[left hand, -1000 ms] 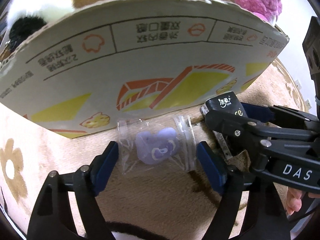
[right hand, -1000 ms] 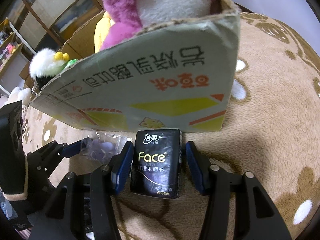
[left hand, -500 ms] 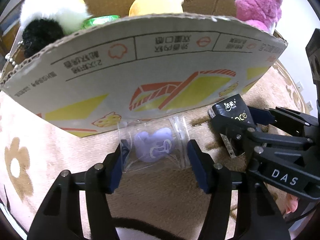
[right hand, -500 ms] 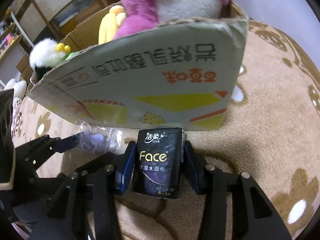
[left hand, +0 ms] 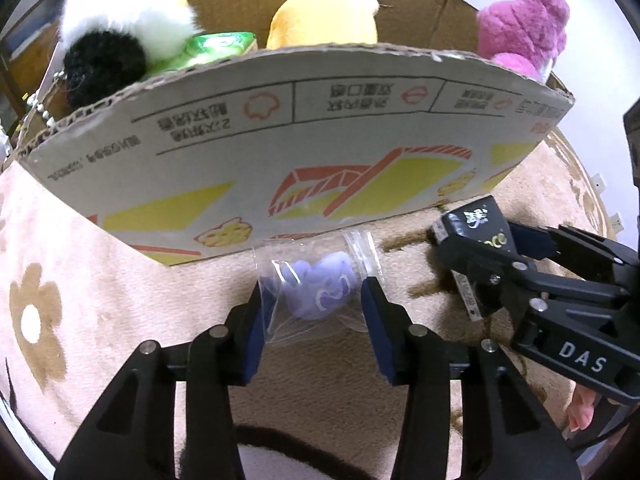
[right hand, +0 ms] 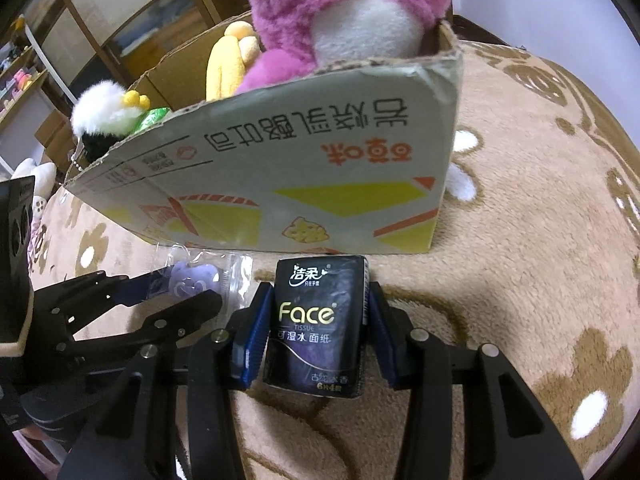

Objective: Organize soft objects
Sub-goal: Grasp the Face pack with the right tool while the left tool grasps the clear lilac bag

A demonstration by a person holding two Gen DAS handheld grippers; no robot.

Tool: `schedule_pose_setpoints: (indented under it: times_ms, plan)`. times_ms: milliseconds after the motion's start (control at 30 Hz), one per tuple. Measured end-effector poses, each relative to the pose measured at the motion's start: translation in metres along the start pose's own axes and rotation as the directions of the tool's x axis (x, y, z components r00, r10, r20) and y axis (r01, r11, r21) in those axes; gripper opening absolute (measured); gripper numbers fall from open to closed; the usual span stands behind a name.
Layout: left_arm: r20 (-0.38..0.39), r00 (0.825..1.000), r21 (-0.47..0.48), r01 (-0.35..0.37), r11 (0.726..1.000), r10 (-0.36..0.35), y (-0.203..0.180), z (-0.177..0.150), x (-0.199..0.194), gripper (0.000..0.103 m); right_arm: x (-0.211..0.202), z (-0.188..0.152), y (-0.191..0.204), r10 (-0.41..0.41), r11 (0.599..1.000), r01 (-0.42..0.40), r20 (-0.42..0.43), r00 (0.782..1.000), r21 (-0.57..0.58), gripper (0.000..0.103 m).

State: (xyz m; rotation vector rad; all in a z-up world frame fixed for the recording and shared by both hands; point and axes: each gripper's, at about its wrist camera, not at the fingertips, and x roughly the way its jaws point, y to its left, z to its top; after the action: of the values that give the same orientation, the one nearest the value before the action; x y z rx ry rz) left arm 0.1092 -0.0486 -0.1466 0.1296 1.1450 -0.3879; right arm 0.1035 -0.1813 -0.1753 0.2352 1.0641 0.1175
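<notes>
A cardboard box (left hand: pixel 280 128) stands on the beige flower carpet and holds plush toys: pink (left hand: pixel 524 28), yellow (left hand: pixel 320 12), and white-and-black (left hand: pixel 116 36). My left gripper (left hand: pixel 316 304) is shut on a clear plastic bag with a purple soft toy (left hand: pixel 320 288) in front of the box. My right gripper (right hand: pixel 316 320) is shut on a black "Face" tissue pack (right hand: pixel 316 324), held just before the box (right hand: pixel 280 160). The right gripper with the pack (left hand: pixel 476 232) shows at the right of the left wrist view.
A green packet (left hand: pixel 216 46) lies in the box beside the white plush. The carpet (right hand: pixel 540 240) spreads to the right of the box. Wooden shelves (right hand: pixel 100 12) stand behind at the left.
Both grippers have closed on their objects: the left on the bagged purple toy, the right on the tissue pack. Both views now sit higher against the box.
</notes>
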Motion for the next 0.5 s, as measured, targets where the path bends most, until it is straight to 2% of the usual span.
schedule_pose_setpoints:
  times_ms: [133, 200, 300, 367, 500]
  plan:
    - [-0.003, 1.000, -0.014, -0.019, 1.000, 0.019, 0.002, -0.001, 0.004, 0.054, -0.002, 0.001, -0.003, 0.000, 1.000, 0.000, 0.003, 1.000, 0.010, 0.049]
    - [-0.016, 1.000, -0.012, -0.008, 1.000, 0.008, 0.000, -0.001, 0.007, 0.064, -0.004, 0.001, -0.006, 0.003, 1.000, -0.003, 0.005, 1.000, 0.017, 0.049]
    - [-0.015, 0.999, 0.053, -0.041, 0.998, 0.042, -0.016, -0.005, 0.016, 0.072, -0.007, 0.002, -0.010, 0.004, 1.000, -0.005, 0.008, 1.000, 0.024, 0.049]
    - [0.000, 0.997, 0.088, -0.073, 0.993, 0.073, -0.024, -0.008, 0.016, 0.072, -0.008, 0.001, -0.013, 0.005, 1.000, -0.005, 0.006, 1.000, 0.030, 0.049]
    - [-0.020, 0.999, 0.027, -0.042, 0.999, 0.042, -0.018, -0.005, 0.020, 0.079, -0.008, 0.001, -0.020, 0.018, 0.999, -0.018, 0.002, 1.000, 0.045, 0.049]
